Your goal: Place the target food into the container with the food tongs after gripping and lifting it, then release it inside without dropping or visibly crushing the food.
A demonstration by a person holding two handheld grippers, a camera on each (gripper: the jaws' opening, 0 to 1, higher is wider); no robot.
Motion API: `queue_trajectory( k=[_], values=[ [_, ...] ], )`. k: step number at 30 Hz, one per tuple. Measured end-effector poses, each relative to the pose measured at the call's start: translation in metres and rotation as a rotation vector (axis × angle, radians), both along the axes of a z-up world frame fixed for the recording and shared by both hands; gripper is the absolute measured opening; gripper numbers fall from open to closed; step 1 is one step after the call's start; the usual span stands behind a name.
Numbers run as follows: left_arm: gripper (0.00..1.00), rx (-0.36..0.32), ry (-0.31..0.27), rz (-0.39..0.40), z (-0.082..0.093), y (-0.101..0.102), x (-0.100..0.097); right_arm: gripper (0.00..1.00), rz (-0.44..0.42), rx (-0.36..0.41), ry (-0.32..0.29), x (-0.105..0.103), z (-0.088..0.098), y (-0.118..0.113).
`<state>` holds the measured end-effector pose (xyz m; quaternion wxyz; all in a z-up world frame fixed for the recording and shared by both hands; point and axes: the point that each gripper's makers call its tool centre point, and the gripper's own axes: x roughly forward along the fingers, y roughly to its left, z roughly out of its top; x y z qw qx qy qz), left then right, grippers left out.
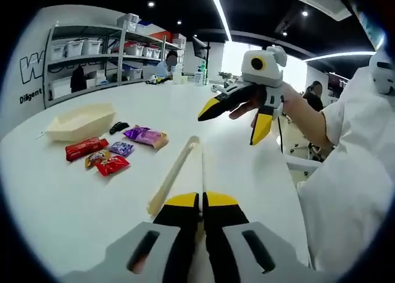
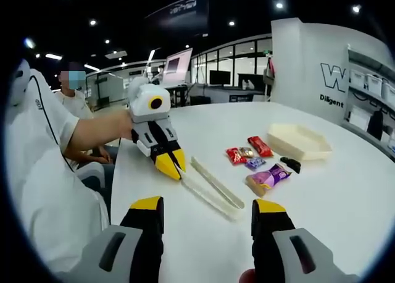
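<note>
Snack packets (image 2: 250, 156) between container (image 2: 299, 141) and food tongs (image 2: 213, 184).

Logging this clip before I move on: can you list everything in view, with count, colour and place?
Food tongs: one pair, cream, lying open on the table between the two grippers.
Container: one, cream, shallow tray, empty, at the far end of the snack cluster.
Snack packets: about five; purple one nearest the tongs, long red one beside the container, small red, gold and purple ones between.
Small black item: one, next to the container; too small to identify.
Table: one, white, under everything.
Shelving with bins: grey, against the back wall.
Left gripper: yellow-tipped jaws together, low over the table.
Right gripper: jaws wide apart, empty.
</note>
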<state>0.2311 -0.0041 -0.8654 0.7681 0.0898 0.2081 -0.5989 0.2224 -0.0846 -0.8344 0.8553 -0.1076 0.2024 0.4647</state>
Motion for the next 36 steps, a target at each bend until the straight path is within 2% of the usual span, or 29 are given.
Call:
queue_trajectory(
  k=[9,20,22,30,36],
  values=[
    [0.00,-0.045,-0.030,0.020,0.008,0.001,0.002,0.53,-0.004,0.004,0.011,0.000,-0.004,-0.002],
    [0.00,-0.108,-0.048,0.026,0.020,0.000,0.002,0.52,0.018,0.049,0.030,0.000,-0.006,0.003],
    [0.00,-0.118,-0.051,0.026,0.022,0.000,0.002,0.52,0.022,0.066,0.037,0.001,-0.005,0.005],
    [0.00,-0.232,-0.037,0.005,0.045,-0.006,-0.005,0.51,0.058,0.168,0.054,0.002,0.003,0.014],
    [0.00,-0.290,-0.041,-0.018,0.057,-0.010,-0.009,0.47,0.101,0.267,0.057,0.000,0.016,0.023]
  ],
)
